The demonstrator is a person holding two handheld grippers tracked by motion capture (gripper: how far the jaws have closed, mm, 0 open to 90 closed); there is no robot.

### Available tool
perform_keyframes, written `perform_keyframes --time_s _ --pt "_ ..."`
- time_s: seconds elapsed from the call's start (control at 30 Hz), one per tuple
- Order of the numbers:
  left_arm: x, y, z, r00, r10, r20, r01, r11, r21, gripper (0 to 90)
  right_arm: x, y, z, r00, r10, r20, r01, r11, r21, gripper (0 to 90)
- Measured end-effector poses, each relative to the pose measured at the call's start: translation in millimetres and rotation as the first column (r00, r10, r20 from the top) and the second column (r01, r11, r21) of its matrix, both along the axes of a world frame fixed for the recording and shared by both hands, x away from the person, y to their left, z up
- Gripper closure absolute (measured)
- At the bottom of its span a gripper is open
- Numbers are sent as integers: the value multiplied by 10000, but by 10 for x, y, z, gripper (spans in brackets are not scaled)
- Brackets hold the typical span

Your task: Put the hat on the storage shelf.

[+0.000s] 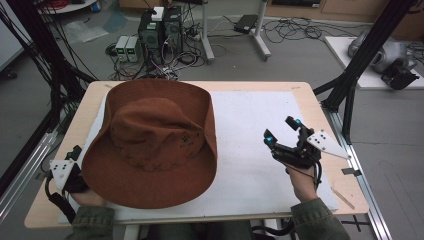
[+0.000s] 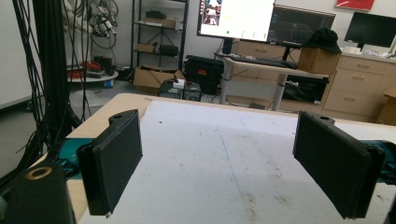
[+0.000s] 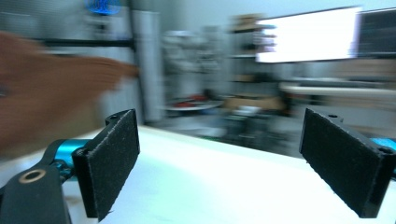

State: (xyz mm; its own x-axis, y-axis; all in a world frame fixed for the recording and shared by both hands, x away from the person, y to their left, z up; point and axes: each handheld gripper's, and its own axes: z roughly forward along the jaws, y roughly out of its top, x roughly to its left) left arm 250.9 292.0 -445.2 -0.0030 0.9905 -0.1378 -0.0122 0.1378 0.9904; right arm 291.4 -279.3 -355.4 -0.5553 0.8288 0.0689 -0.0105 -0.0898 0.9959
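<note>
Cables, computer boxes and desks crowd the floor beyond a pale wooden table [image 1: 320, 107] topped with a white mat [image 1: 260, 125]. On the right side of that mat, the right gripper [image 1: 281, 129] is held by a hand [image 1: 303, 184] coming in from the near edge, forearm in an olive sleeve [image 1: 320, 220]; the tool points away from the person and a little leftward, lifted off the mat, its grey three-cornered plate [image 1: 327, 144] on the outer side. Its jaws are spread wide with nothing between them, and the right gripper view shows the two black pads [image 3: 112, 161] far apart over bare white mat, the scene smeared with motion blur. At the near left corner the left gripper [image 1: 67, 167] sits low beside the table edge, partly hidden behind the hat's brim, the hand under it barely visible. In the left gripper view its jaws also stand wide apart and empty, looking along the mat toward the far side of the room, where a lit monitor [image 2: 236, 18] hangs. A brown wide-brimmed hat [image 1: 152, 142] lies crown up on the left half of the mat, well apart from the right gripper and just beside the left one. Its oval runs from the far edge toward the near left, the brim drooping toward the person.
</note>
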Motion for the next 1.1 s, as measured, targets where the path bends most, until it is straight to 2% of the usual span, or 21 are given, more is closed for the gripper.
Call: perform_keyframes --time_s 0.03,0.07,0.13,0.17,0.27,0.37,0.47,0.63,1.0,1.1 --pt "-2 -1 1 10000 13 -1 -13 10000 -14 159 -36 -21 -47 9950 -990 -117 990 9951 -73 116" --pt "-4 0 1 10000 26 1 -26 10000 -7 159 -56 -38 -86 9884 -1508 -175 1508 9886 -49 116" --pt "-6 1 1 10000 32 1 -32 10000 -4 159 -81 -52 -148 9643 -2619 -402 2614 9651 -171 116" --pt "-8 1 2 10000 28 -5 -28 10000 5 159 -90 -70 -194 9476 -3149 -540 3144 9491 -171 116" --pt "-12 4 2 10000 32 28 -32 10000 24 159 -110 -101 -298 9209 -3803 -855 3827 9238 128 116" --pt "-17 6 3 10000 36 -6 -36 10000 10 159 -113 -109 -426 9089 -4101 -756 4084 9120 -379 116" --pt "-21 5 4 10000 32 -20 -32 10000 29 159 -96 -109 -518 9043 -4165 -938 4096 9084 -840 116" --pt "-26 7 4 10000 35 -14 -35 10000 52 159 -118 -159 -544 9022 -4212 -927 4153 9065 -760 116" --pt "-26 3 5 10000 43 24 -43 10000 51 159 -124 -246 -625 8869 -4473 -1159 4425 8944 -657 116" --pt "-25 5 4 10000 41 1 -41 10000 51 159 -121 -247 -631 8868 -4458 -1216 4415 8951 -613 116"
